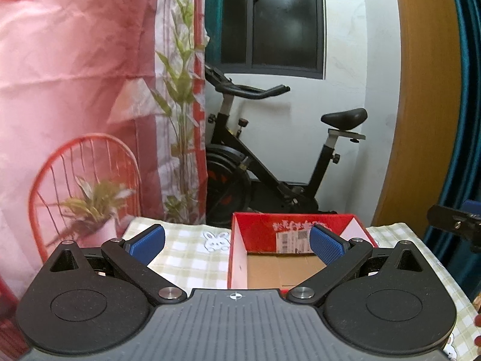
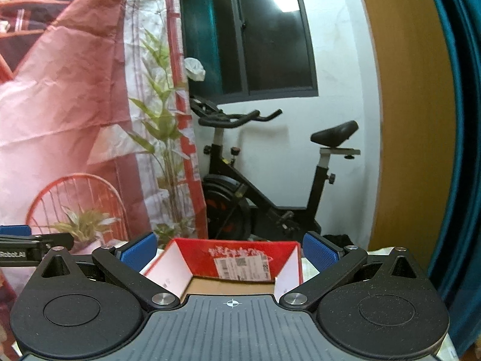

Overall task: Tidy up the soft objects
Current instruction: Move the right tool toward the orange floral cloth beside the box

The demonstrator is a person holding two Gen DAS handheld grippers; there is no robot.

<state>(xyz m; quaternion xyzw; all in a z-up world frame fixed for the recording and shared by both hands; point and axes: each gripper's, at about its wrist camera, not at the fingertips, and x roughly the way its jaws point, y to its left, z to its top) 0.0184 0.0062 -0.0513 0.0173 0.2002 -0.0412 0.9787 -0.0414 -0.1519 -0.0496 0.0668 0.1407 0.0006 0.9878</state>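
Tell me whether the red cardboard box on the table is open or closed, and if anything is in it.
Open: the red cardboard box has its flaps standing up. Bare brown floor shows inside, nothing on it; the near part is hidden behind the left gripper.

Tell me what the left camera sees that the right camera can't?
Only the left wrist view shows the bunny picture on the checked tablecloth, and the right gripper's tip at its edge. Only the right wrist view shows a white bag hanging by the window, and the left gripper's tip. Both show the open red box with nothing visible inside, the exercise bike, the window, and jaws spread open.
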